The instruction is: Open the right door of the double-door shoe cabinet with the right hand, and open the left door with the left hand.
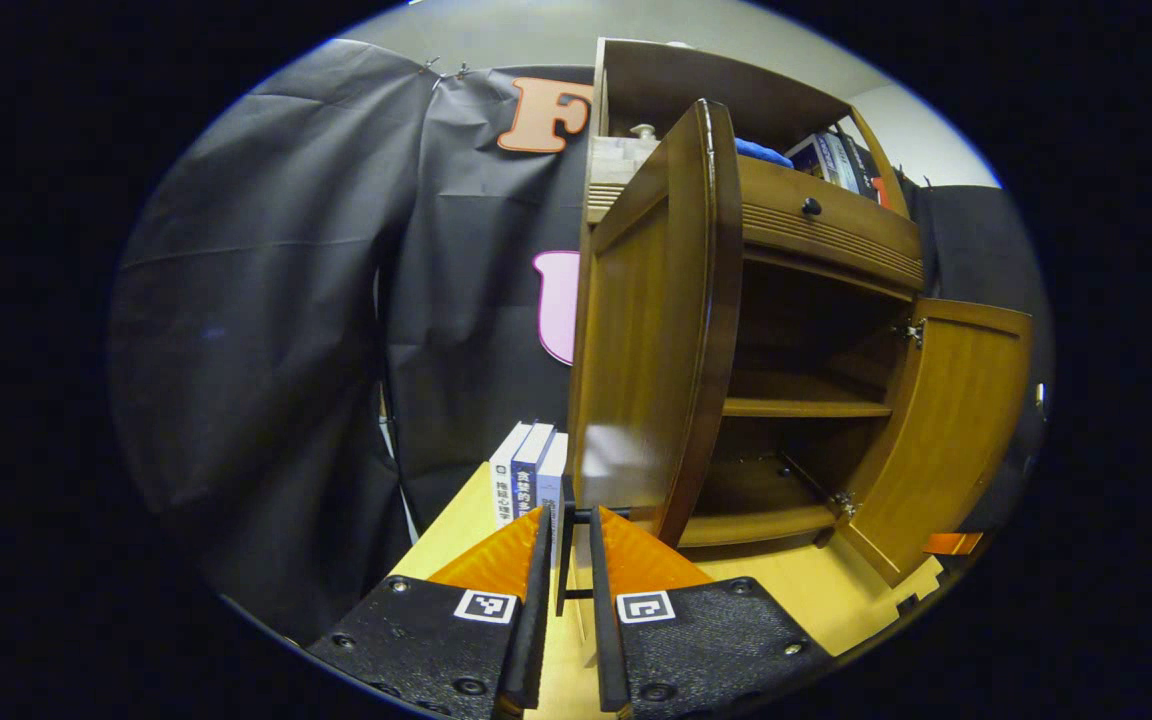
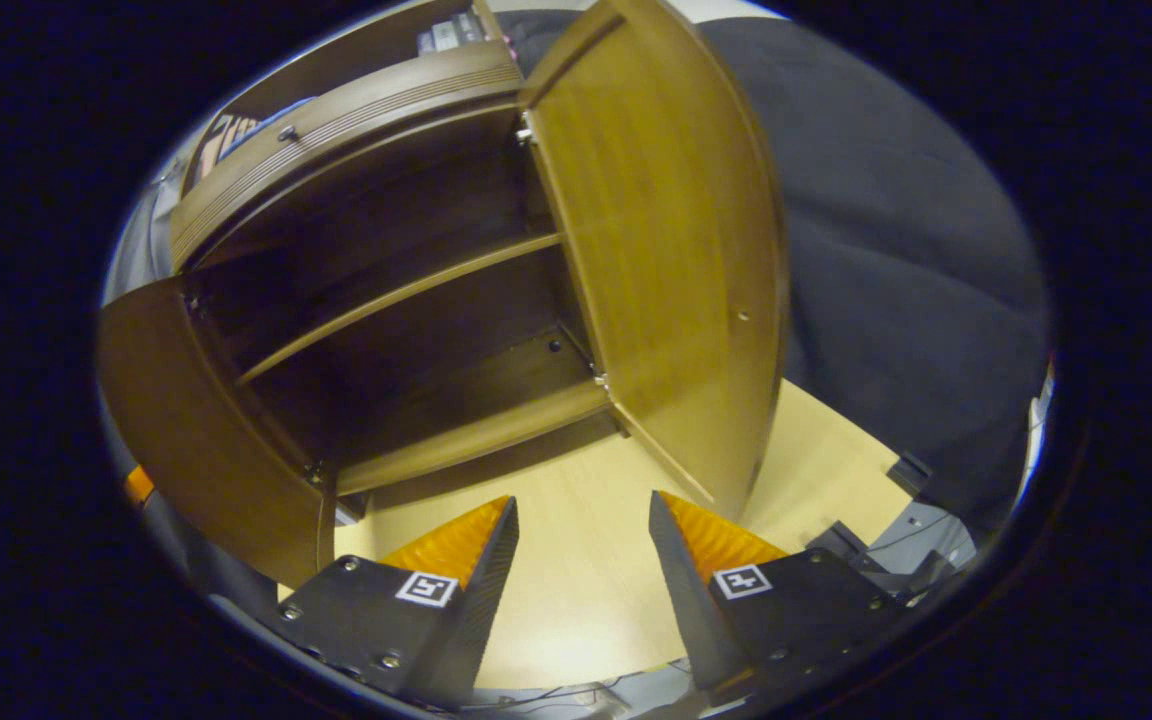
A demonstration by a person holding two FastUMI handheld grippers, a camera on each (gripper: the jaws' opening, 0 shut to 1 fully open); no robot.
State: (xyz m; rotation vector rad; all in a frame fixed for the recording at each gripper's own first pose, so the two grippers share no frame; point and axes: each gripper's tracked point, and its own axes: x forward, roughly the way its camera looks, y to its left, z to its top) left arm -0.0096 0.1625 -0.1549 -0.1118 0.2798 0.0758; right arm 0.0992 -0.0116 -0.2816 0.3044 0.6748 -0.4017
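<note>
We see the left tool (image 1: 571,520) pinching the left door (image 1: 651,330) handle at 12 o'clock; the right tool (image 2: 581,525) is spread, the right door (image 2: 666,250) at 1 o'clock.

Premises: a staged recording booth, not a lived-in home. Black cloth (image 1: 266,300) hangs as the wall behind and to both sides of the shoe cabinet (image 1: 836,230), pinned with clips at its top edge, with a pale painted wall above it. The cabinet, a household piece in brown wood, stands on a pale wooden bench (image 2: 576,560) rather than on a floor. Books (image 1: 528,480) stand upright on the bench just beside the cabinet; more books (image 1: 836,160) sit on the cabinet's top shelf. Cables and dark fittings (image 2: 896,545) lie at the bench edge, near the cabinet.
</note>
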